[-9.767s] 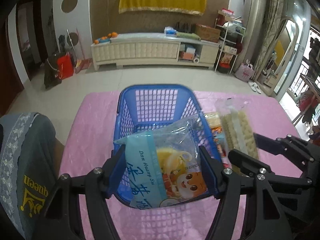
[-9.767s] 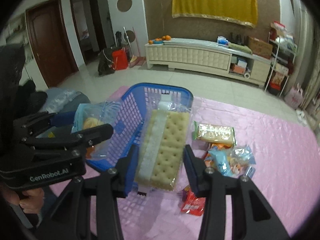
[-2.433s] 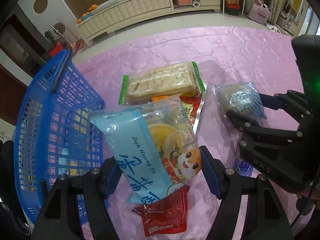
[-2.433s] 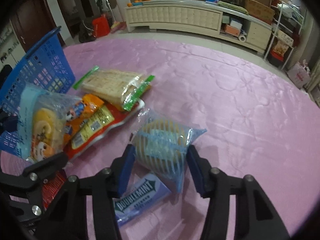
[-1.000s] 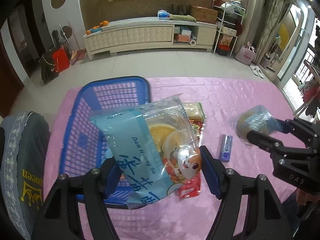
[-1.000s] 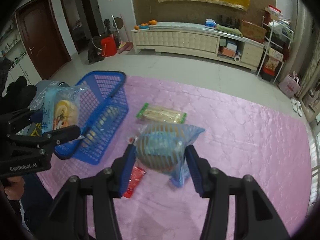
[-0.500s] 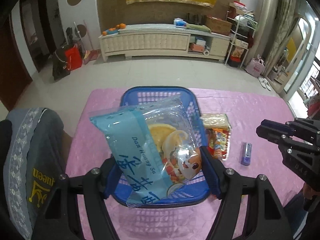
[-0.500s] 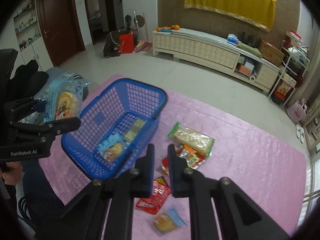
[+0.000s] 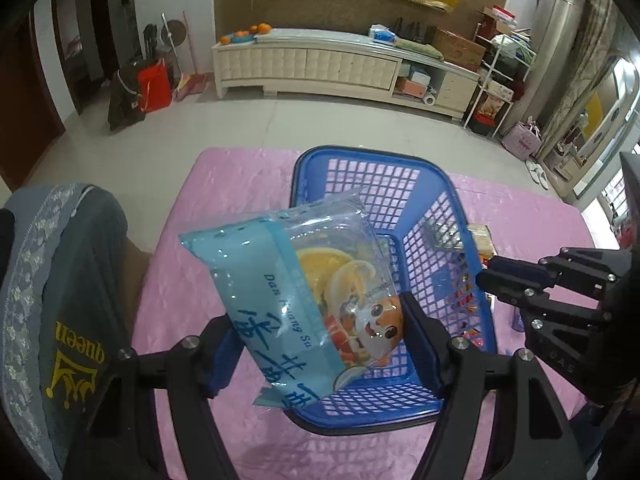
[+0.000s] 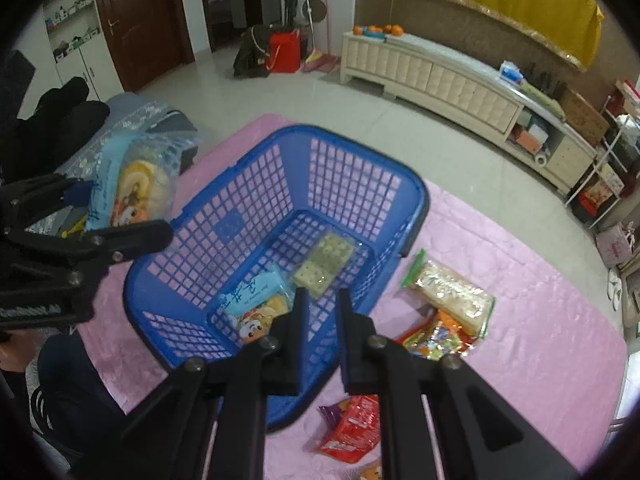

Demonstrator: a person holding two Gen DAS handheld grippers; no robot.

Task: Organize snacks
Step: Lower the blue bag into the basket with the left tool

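Note:
My left gripper is shut on a light-blue snack bag with a cartoon print, held above the near left part of the blue basket. In the right wrist view the same bag hangs in the left gripper beside the basket's left rim. My right gripper is over the basket's near right wall; its jaws stand almost together with nothing between them. Inside the basket lie a cracker pack and a second light-blue bag.
On the pink tablecloth right of the basket lie a green-edged cracker pack, orange packets and a red packet. A chair with a grey cover stands at the table's left edge.
The right gripper let go of the round-biscuit bag, shut empty, and moved left to the basket. The left gripper carried its bag leftward until the basket came beneath it.

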